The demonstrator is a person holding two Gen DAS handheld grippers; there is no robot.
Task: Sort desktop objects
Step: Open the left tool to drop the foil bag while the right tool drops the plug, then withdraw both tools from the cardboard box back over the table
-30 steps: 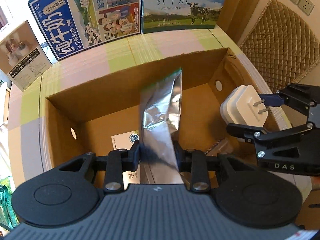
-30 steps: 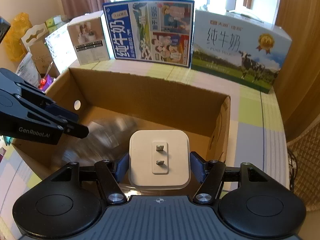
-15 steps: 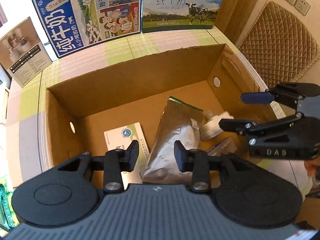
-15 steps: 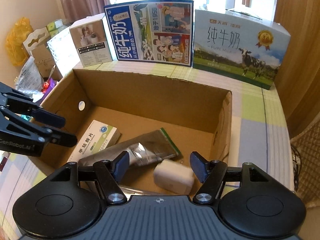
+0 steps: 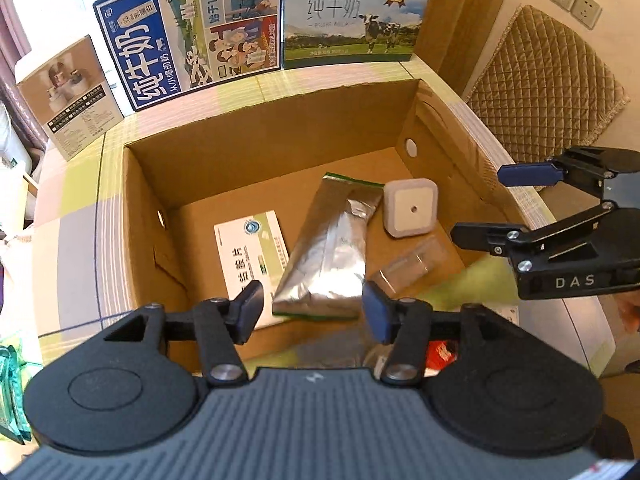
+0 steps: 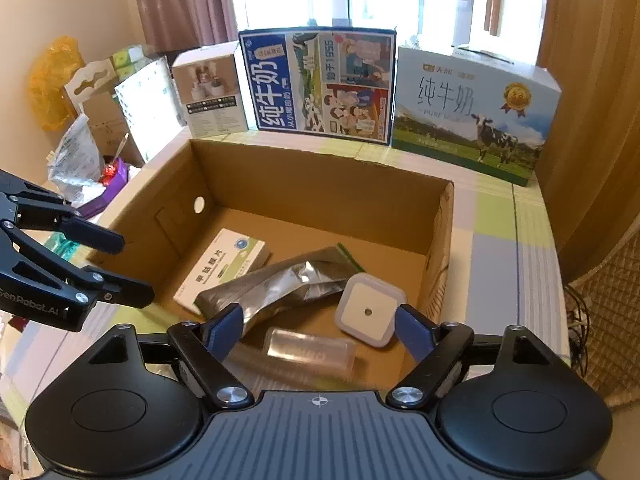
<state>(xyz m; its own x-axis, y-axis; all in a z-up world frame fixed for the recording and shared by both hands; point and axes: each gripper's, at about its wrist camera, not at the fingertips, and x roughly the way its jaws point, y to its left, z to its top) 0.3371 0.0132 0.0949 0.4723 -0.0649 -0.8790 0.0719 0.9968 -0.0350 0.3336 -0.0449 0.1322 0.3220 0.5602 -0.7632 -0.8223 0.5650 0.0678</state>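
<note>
the open cardboard box [image 5: 276, 148] sits on a checked table [image 6: 496, 216], its far wall close to three upright cartons, a blue milk carton [image 5: 188, 32], a white milk carton [image 5: 352, 20] and a small brown carton [image 5: 68, 96]; a strip of bare table runs between that wall and the cartons, and the box's top is open all round. the left gripper [image 5: 312, 308] hangs above the near edge of the box, its jaws apart and opening with nothing between them; the foil pouch [image 5: 328, 256] lies flat on the box floor just beyond and below its fingertips. the right gripper [image 6: 318, 330] is likewise above the near rim, jaws wide and opening, empty; the white plug adapter [image 6: 368, 308] lies on the floor near the box's right wall, just ahead of its right finger, touching the pouch's end. a medicine box [image 5: 256, 248] lies to the left of the pouch and a clear plastic case [image 6: 310, 350] lies nearest the near wall. the left view alone shows a quilted chair cushion [image 5: 544, 92] and wall sockets [image 5: 576, 0] off to the right, plus the right gripper from the side; the right view alone shows the window, curtain and a clutter of bags [image 6: 76, 164] to the left of the table.
</note>
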